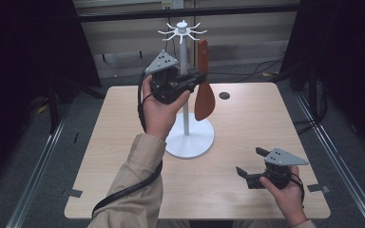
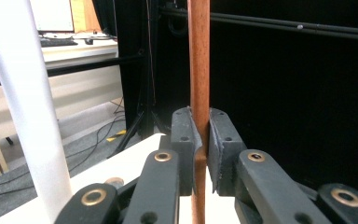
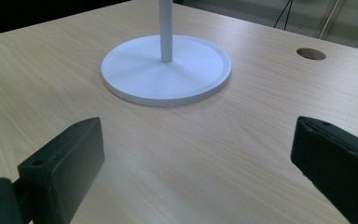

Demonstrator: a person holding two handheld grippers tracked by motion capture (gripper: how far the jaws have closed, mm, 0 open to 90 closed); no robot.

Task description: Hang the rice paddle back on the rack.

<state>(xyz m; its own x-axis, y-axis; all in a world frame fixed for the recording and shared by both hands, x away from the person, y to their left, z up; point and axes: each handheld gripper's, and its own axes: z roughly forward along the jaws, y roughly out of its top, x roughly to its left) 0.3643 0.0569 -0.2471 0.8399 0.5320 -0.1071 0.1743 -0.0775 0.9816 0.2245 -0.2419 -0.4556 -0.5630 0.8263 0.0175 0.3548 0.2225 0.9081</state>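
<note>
A white stand (image 1: 184,71) with a ring of hooks at its top rises from a round base (image 1: 195,142) on the table. Beside its pole, at the right, a brown wooden spatula (image 1: 203,95) hangs upright, blade down, clear of the table. My left gripper (image 1: 200,79) is shut on the spatula's handle (image 2: 198,70), pads pressing both sides, held high by the left hand. My right gripper (image 1: 249,164) rests low over the table's front right, open, nothing between its jaws. The base (image 3: 166,70) lies ahead of the right gripper (image 3: 196,154).
The light wooden table (image 1: 247,123) has a round cable hole (image 1: 224,95) behind the stand. Tape marks sit at its front corners. Dark curtains and cables on the floor surround the table; a desk with a keyboard (image 2: 58,42) stands far off.
</note>
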